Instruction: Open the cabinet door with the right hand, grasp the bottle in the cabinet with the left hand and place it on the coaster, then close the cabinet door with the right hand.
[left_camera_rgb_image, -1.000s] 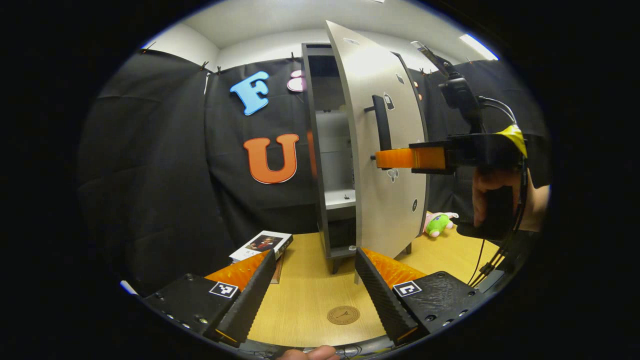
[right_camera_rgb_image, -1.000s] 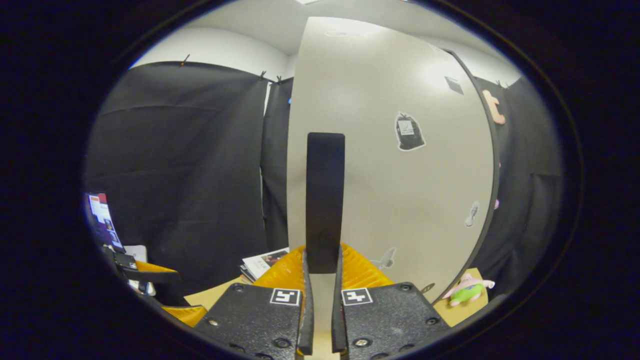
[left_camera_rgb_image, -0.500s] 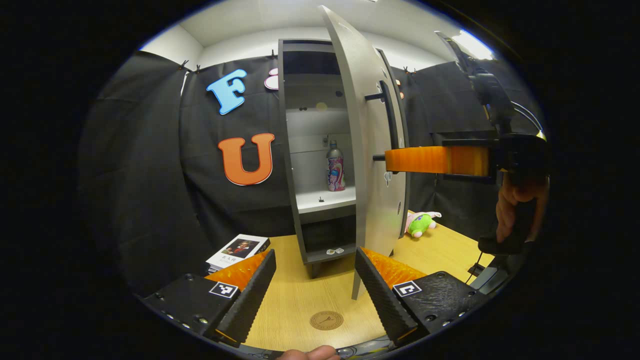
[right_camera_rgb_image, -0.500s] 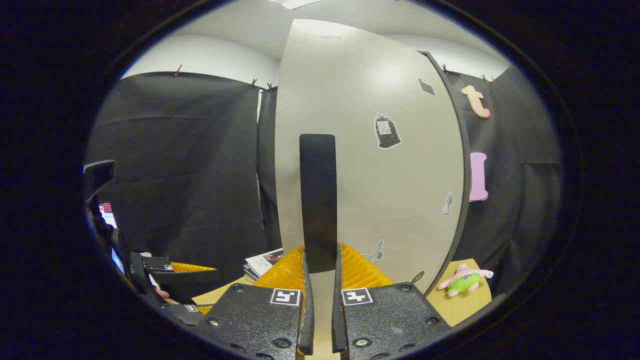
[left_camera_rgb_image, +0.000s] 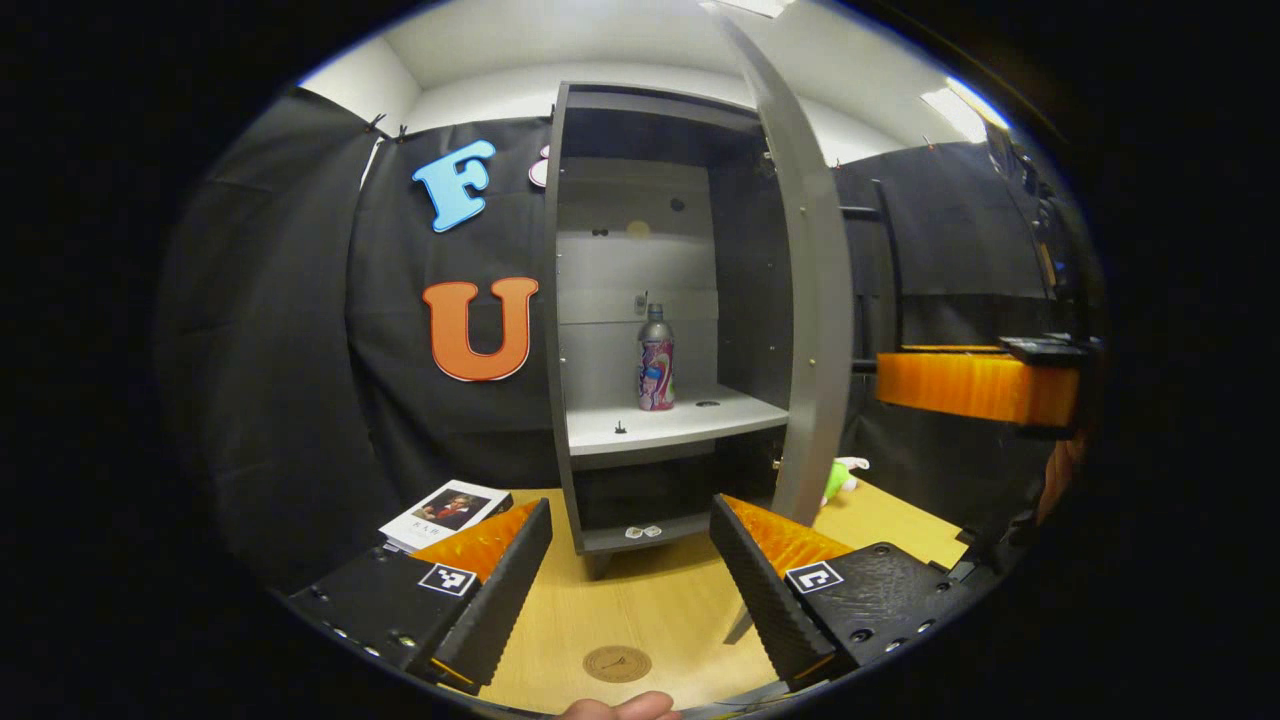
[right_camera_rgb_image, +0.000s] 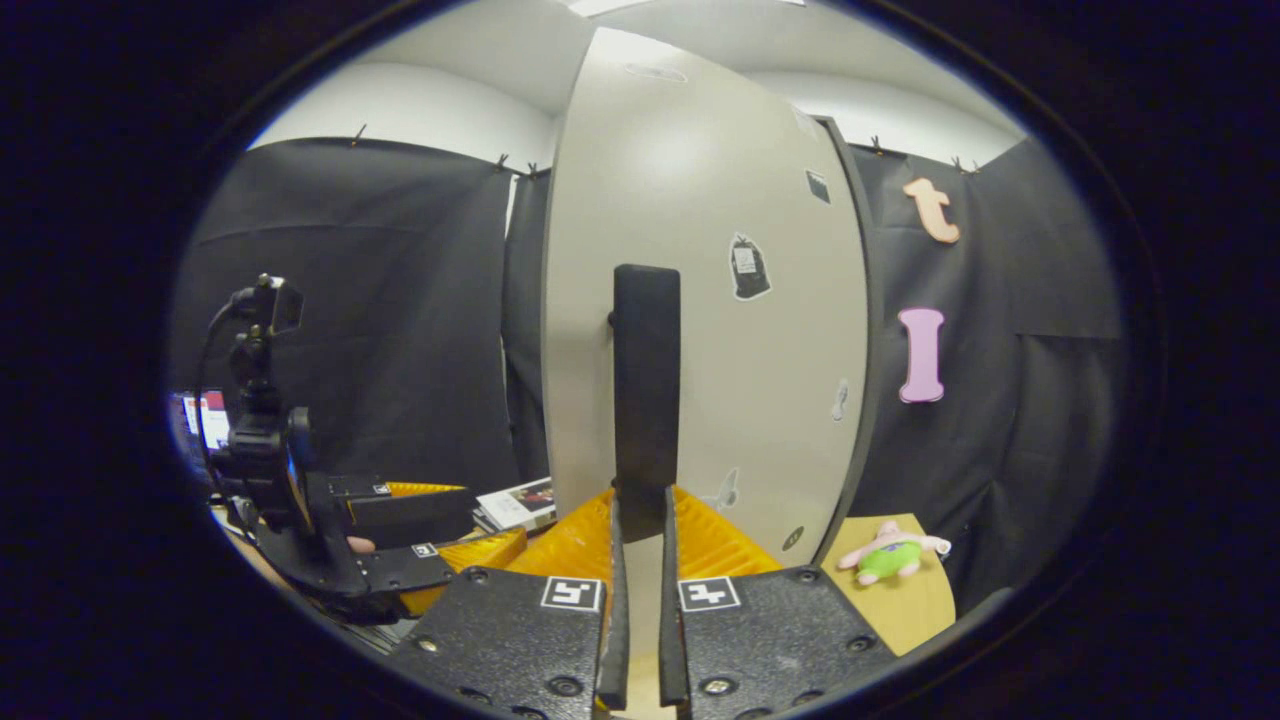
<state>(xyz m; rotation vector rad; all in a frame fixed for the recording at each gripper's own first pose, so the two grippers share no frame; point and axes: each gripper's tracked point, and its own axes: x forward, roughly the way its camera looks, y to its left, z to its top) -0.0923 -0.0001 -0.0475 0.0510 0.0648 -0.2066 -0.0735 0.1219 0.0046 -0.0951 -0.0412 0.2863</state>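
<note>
Jaws of the right gripper are clamped on the dark vertical handle of the cabinet door, the two fingers pressed against its lower end from either side. The door stands swung wide open, seen almost edge-on in the left gripper view, with a few small stickers on its pale outer face. From that same view the right gripper reaches in from the right edge at handle height.

The left gripper has its jaws well apart with nothing between them, hovering low over the wooden counter in front of the cabinet. In the right gripper view it sits low at the left, with a fingertip of the hand holding it just visible.

Inside the open cabinet, the bottle stands upright on the pale middle shelf, toward the back, with a silver cap and a colourful wrap. It is apart from both grippers. The round brown coaster lies flat on the counter, between the left gripper's fingers as that view frames it, near the front edge.

A book lies on the counter left of the cabinet, and a green and pink plush toy rests on the counter beyond the open door.
</note>
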